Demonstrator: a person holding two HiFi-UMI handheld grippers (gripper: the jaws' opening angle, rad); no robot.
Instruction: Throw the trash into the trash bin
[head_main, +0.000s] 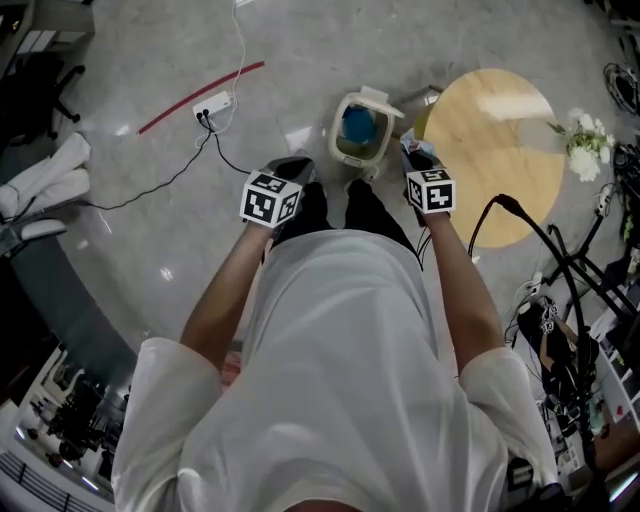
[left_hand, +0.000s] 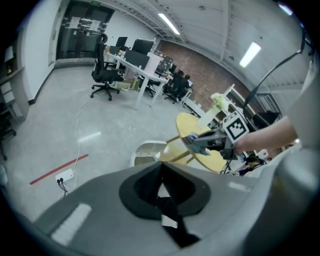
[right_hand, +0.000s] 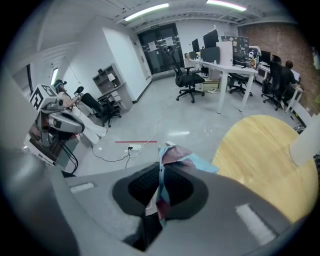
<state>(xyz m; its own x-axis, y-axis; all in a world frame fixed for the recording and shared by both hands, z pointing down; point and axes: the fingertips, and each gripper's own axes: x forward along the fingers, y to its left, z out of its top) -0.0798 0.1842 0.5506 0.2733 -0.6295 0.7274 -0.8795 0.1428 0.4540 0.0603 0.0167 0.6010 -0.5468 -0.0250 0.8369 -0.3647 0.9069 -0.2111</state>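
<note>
Trash (right_hand: 175, 155) pinched in right hand-held gripper (right_hand: 160, 170), near trash bin (head_main: 340, 140); left hand-held gripper (left_hand: 160, 170) clenched, empty.

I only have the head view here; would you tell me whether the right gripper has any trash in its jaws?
Observer: Yes. The right gripper view shows the right gripper with its jaws shut on a crumpled blue and pink wrapper.
Operator: Thank you. Is the left gripper carrying anything?
Observer: No. In the left gripper view, the left gripper has its jaws together with nothing between them.
Operator: Is anyone else around?
Observer: Only far off: the right gripper view shows people seated at desks across the room.
</note>
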